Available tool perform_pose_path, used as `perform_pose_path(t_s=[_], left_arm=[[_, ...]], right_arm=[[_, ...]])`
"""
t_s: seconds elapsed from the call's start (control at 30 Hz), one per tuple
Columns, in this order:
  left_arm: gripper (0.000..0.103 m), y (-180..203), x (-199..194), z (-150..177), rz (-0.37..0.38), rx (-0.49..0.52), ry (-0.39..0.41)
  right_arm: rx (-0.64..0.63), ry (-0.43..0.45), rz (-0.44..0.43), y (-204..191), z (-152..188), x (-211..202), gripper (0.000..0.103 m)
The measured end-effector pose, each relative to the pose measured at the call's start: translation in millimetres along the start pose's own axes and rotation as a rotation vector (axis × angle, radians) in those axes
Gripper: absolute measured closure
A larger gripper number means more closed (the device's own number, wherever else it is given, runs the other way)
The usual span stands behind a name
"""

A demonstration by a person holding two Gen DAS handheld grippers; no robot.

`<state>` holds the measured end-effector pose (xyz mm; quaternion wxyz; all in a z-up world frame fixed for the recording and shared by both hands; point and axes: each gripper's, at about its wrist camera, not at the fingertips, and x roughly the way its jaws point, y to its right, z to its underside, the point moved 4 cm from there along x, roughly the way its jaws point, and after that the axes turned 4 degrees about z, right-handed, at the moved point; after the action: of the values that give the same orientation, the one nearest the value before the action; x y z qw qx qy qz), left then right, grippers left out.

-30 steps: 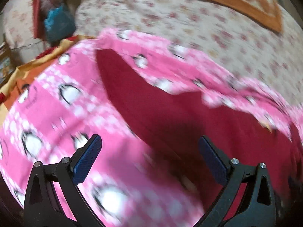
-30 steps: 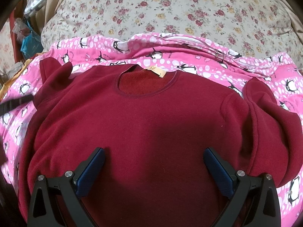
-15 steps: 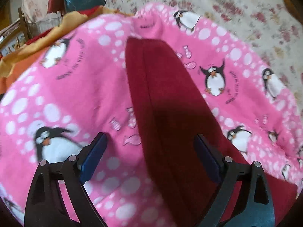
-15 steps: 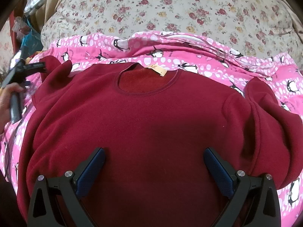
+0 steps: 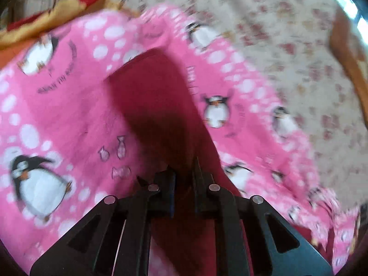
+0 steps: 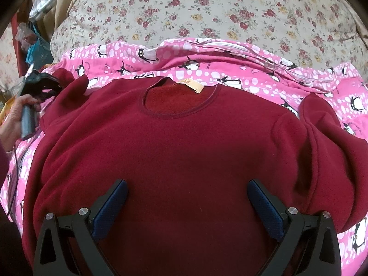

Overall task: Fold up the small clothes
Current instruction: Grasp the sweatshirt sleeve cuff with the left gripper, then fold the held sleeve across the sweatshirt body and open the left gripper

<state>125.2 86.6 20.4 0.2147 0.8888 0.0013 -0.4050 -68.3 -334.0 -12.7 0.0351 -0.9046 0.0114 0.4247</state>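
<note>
Left wrist view, left claw (image 5: 184,179) just closed, pinching maroon sweater (image 6: 179,151) sleeve, right claw (image 6: 187,209) wide open, empty, above sweater body

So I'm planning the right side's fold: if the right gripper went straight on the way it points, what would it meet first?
Most likely the chest of the maroon sweater, spread directly ahead of the right gripper with its jaws open; depth is unclear.

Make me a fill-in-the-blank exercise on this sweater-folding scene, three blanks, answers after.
1. The left gripper has just closed its jaws on a ____ of the maroon sweater.
2. The right gripper hovers over the sweater's front with its jaws ____.
3. The sweater lies on a pink blanket printed with ____.

Missing words: sleeve; open; penguins
</note>
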Motion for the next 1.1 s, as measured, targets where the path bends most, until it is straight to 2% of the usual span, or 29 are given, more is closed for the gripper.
perform_pose_path(t_s=[0.13,0.27,0.33,0.5,0.6,0.7,0.77,0.8,0.83,0.93,1.0,1.03,1.1], left_arm=[[0.093,33.9,-49.7,13.6,0.113,0.085,0.008],[0.093,106.6,-93.6,39.5,0.224,0.202,0.007],[0.093,139.1,-92.8,46.1,0.274,0.242,-0.009],[0.093,207.2,-102.0,115.2,0.380,0.324,-0.111],[0.093,234.4,-83.2,159.1,0.365,0.377,-0.176],[0.089,245.8,-60.3,206.3,0.292,0.450,-0.246],[0.079,244.7,-54.6,223.7,0.287,0.468,-0.284],[0.069,243.3,-55.7,230.7,0.296,0.478,-0.295],[0.060,241.9,-61.1,235.2,0.314,0.486,-0.298],[0.041,241.4,-83.9,236.0,0.378,0.520,-0.289],[0.040,233.1,-104.2,228.8,0.392,0.531,-0.269],[0.039,229.0,-111.3,225.3,0.385,0.536,-0.248],[0.035,208.6,-125.3,212.7,0.298,0.541,-0.167]], right_arm=[[0.000,0.000,0.000,-0.7,0.0,0.4,0.000],[0.003,0.004,0.001,-0.6,0.0,0.3,0.000],[0.003,0.005,0.000,-0.8,0.0,0.4,0.000],[0.004,0.004,-0.002,-0.6,-0.2,0.1,0.000],[0.024,0.002,-0.034,3.9,-1.5,-5.3,0.000],[0.090,-0.007,-0.090,18.8,-2.0,-22.1,0.000],[0.135,-0.021,-0.112,34.4,1.9,-32.3,0.000],[0.149,-0.030,-0.106,40.3,3.9,-34.2,0.000],[0.164,-0.037,-0.102,47.0,5.6,-35.9,0.000],[0.205,-0.039,-0.131,58.5,5.6,-41.2,0.000],[0.232,-0.040,-0.151,61.9,3.0,-44.9,0.000],[0.242,-0.038,-0.160,62.5,2.1,-47.5,0.000],[0.274,-0.029,-0.188,65.0,0.7,-55.5,0.000]])
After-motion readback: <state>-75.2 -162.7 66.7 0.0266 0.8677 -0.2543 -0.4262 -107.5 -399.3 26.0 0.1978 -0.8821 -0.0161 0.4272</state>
